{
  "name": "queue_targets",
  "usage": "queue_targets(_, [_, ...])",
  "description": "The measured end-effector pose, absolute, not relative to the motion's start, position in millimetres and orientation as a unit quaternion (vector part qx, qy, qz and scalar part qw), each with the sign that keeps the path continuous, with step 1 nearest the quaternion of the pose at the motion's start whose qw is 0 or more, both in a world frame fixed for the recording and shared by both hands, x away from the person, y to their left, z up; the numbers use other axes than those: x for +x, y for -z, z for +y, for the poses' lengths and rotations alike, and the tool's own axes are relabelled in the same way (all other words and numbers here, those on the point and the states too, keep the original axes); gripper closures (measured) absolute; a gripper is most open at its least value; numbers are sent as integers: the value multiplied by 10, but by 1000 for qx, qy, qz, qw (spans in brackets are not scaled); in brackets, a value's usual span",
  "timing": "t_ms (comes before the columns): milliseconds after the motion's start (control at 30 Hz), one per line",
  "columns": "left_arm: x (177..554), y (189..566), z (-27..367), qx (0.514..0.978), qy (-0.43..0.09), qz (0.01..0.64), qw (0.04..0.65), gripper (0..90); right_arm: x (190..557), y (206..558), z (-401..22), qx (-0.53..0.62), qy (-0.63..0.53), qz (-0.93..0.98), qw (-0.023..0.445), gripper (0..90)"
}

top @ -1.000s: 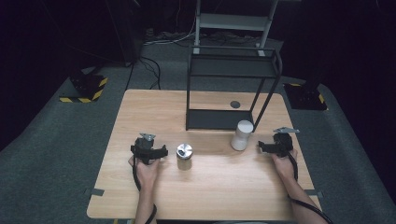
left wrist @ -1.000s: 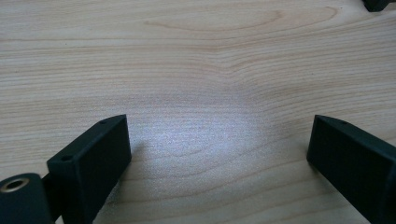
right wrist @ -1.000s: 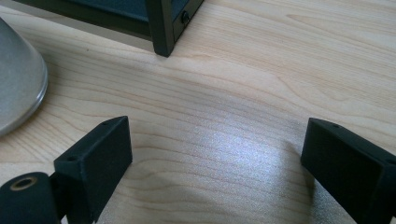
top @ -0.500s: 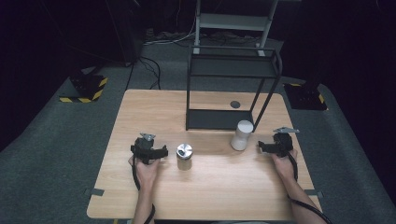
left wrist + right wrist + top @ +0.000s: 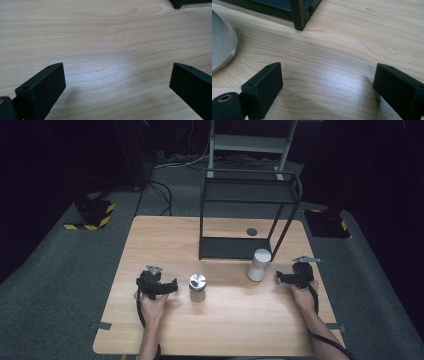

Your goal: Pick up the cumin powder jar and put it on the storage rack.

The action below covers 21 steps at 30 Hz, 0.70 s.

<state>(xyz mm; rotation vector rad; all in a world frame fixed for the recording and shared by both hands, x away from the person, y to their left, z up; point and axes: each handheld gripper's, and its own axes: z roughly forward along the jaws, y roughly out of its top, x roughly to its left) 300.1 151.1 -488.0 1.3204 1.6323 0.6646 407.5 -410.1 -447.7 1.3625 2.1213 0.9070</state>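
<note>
Two containers stand on the wooden table (image 5: 225, 330): a short silver metal can (image 5: 197, 285) left of centre and a white cylinder (image 5: 259, 264) just in front of the black wire rack (image 5: 247, 195). A hand holds my left gripper (image 5: 157, 282) on the table left of the can. Its jaws are spread wide over bare wood, and my left gripper (image 5: 117, 75) holds nothing. My right gripper (image 5: 296, 274) rests to the right of the white cylinder. The jaws of my right gripper (image 5: 328, 75) are also open and empty, with the cylinder's base (image 5: 222, 42) at the left edge.
The rack's lower shelf (image 5: 234, 248) sits on the table behind both containers; one rack foot (image 5: 299, 17) is close ahead of my right gripper. A small dark disc (image 5: 251, 232) lies on the table under the rack. Grey carpet surrounds the table.
</note>
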Motion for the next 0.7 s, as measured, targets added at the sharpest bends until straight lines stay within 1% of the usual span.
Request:
queue_targets(200, [2805,4786,1581,555,-263,633,471,7,4075,4478,-4101,495,-330,771,229,87])
queue_targets(333, [2665,4809,1630,562,-240,617,496,7,4074,4478,-4102,494,-330,771,229,89])
queue_targets(400, [2634,4816,1636,567,-236,612,498,7,4074,4478,-4102,494,-330,771,229,90])
queue_targets(533, [2489,4849,1658,587,-209,589,514,7,4073,4478,-4103,494,-330,771,229,91])
queue_targets(700, [2374,4859,1626,598,-191,569,530,7,4073,4478,-4103,494,-330,771,229,91])
